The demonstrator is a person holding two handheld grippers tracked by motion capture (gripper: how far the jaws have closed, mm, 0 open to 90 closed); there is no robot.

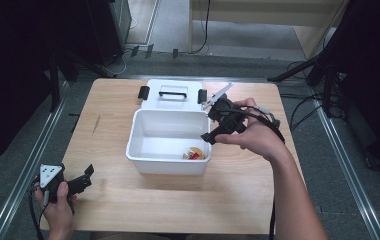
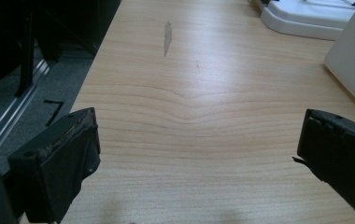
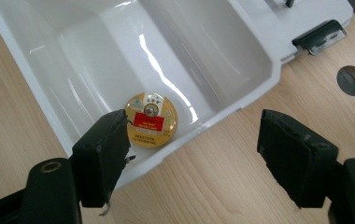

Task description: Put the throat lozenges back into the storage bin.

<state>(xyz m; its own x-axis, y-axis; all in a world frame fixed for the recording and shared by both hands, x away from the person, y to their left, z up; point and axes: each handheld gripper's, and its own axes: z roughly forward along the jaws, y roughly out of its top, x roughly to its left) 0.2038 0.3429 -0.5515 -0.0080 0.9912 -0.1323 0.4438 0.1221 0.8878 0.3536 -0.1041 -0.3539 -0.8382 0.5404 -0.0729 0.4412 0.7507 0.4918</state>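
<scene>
A round gold tin [image 3: 151, 120] lies flat in a white bin [image 1: 143, 132] on the wooden worktop [image 1: 103, 150]. The right tool [image 3: 192, 144] hangs above the bin's edge, released and empty. The left tool [image 2: 196, 154], also released and empty, rests low over bare worktop, well apart from the bin.

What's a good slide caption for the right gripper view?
Open right gripper above a white bin holding a round gold tin.

High view looks down on the table [image 1: 128, 210]; both claw views sit close above it

Wooden table [image 1: 128, 200], grey floor [image 1: 338, 165], dark cables [image 1: 303, 107] beyond.
</scene>
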